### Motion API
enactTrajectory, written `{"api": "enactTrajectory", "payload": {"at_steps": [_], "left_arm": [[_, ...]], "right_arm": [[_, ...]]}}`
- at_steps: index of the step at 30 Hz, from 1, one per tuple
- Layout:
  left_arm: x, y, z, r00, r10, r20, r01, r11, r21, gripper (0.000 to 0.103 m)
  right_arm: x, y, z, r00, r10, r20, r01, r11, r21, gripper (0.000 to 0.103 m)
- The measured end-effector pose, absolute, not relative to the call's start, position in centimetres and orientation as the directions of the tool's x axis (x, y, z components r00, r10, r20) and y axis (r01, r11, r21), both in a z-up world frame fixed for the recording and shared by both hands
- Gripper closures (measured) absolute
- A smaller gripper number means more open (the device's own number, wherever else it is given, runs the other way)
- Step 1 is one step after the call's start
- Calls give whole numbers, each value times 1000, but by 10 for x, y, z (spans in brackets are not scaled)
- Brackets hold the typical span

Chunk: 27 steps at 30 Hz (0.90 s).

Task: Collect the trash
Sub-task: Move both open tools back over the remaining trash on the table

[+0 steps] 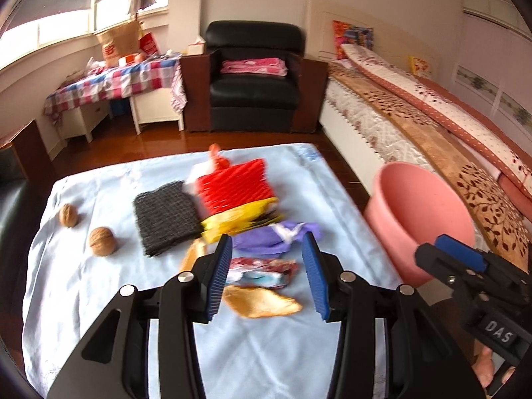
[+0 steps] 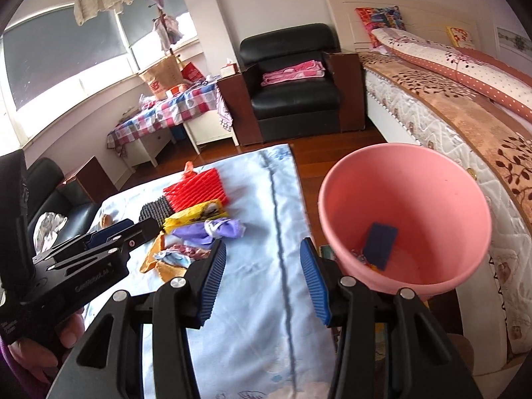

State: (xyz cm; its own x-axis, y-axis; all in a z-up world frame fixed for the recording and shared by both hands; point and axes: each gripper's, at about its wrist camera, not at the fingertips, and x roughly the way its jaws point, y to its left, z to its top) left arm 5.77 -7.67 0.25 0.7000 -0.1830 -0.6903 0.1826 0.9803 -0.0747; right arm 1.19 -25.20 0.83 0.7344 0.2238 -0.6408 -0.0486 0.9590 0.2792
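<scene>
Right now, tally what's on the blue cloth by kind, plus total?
Walnuts: 2
Foam net sleeves: 2, black, red
Wrappers: 3, yellow, purple, printed red-and-blue
Orange peel pieces: 2
Total: 9, as far as the blur shows

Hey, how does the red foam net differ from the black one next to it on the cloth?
The red net is bright with raised ridges; the black net is dark with a finer, flatter mesh. The red one lies farther back, partly under a yellow wrapper; the black one lies uncovered, nearer the walnuts. Both are roughly rectangular, lie flat on the blue cloth, and neither is held by tongs.
</scene>
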Motion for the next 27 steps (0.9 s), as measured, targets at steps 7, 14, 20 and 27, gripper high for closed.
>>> {"api": "enactTrajectory", "payload": {"at_steps": [7,14,20,27], "left_arm": [[63,-52,-13,676,-143,-723,127,989,-76,59],[61,-22,-22,665,-131,-736,99,991,-86,59],[51,12,-35,641,-132,-756,77,991,-107,59],[50,6,-49,592,-181,-785,109,983,-144,59]], "right_arm": [[19,-232,3,708,251,-660,-90,959,269,57],[23,-210,-6,679,284,-677,-141,955,260,57],[24,-195,-15,648,326,-688,-185,944,274,57],[26,-189,-25,622,353,-699,-207,935,288,57]]}}
